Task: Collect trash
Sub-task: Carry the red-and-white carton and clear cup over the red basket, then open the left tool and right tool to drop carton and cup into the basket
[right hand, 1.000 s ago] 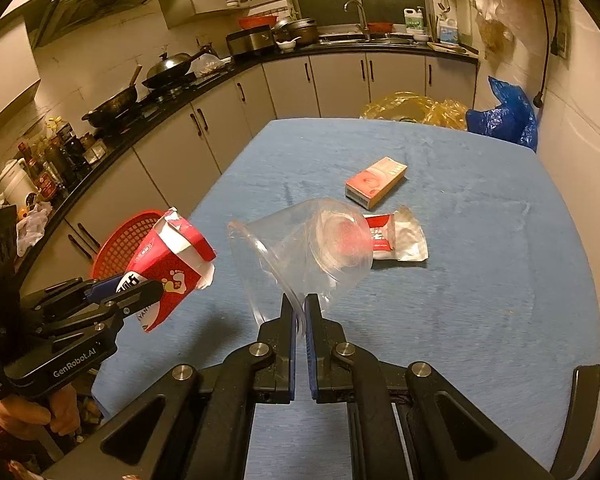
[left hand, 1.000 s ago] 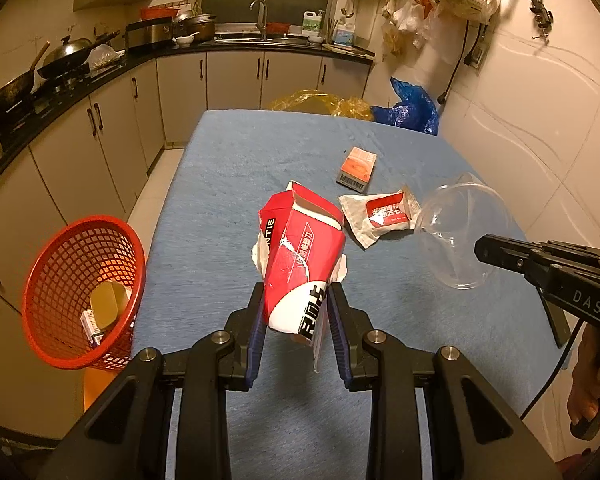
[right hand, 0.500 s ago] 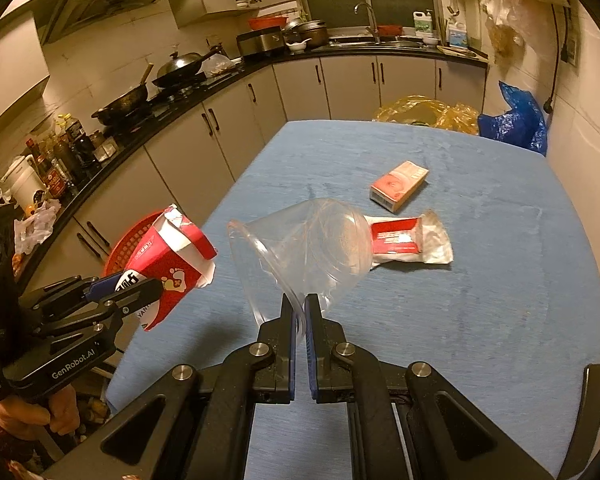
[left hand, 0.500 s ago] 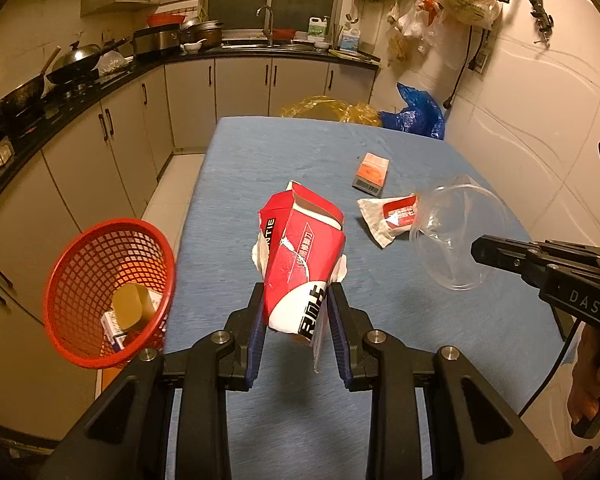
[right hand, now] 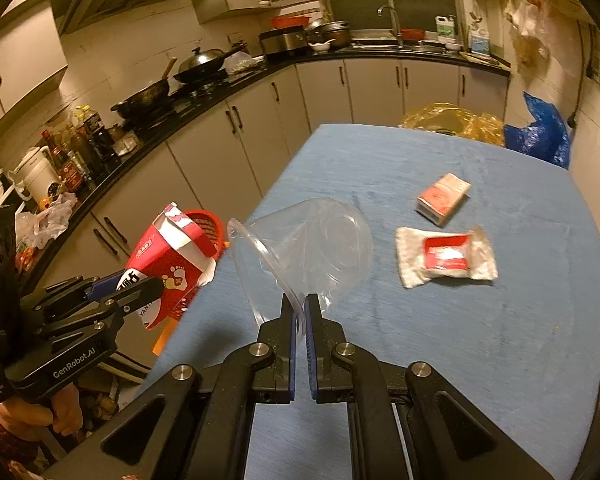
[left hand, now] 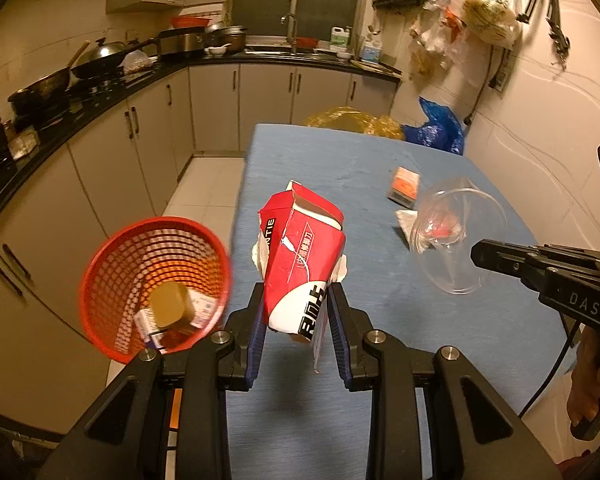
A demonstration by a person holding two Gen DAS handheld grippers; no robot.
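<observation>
Left claw [left hand: 296, 320] angled down gripping carton [left hand: 300, 264], right claw [right hand: 299, 312] pinching cup [right hand: 308, 248]

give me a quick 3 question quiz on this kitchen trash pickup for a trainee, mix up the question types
1. True or false: the left claw is shut on the red carton.
2. Multiple choice: what does the right claw pinch? A) the small orange box B) the rim of the clear plastic cup C) the white and red wrapper
3. Fill in: the red basket stands off the table's ____ edge in the left wrist view, with some items already in it.

Key: 1 true; 2 B; 3 left
</observation>
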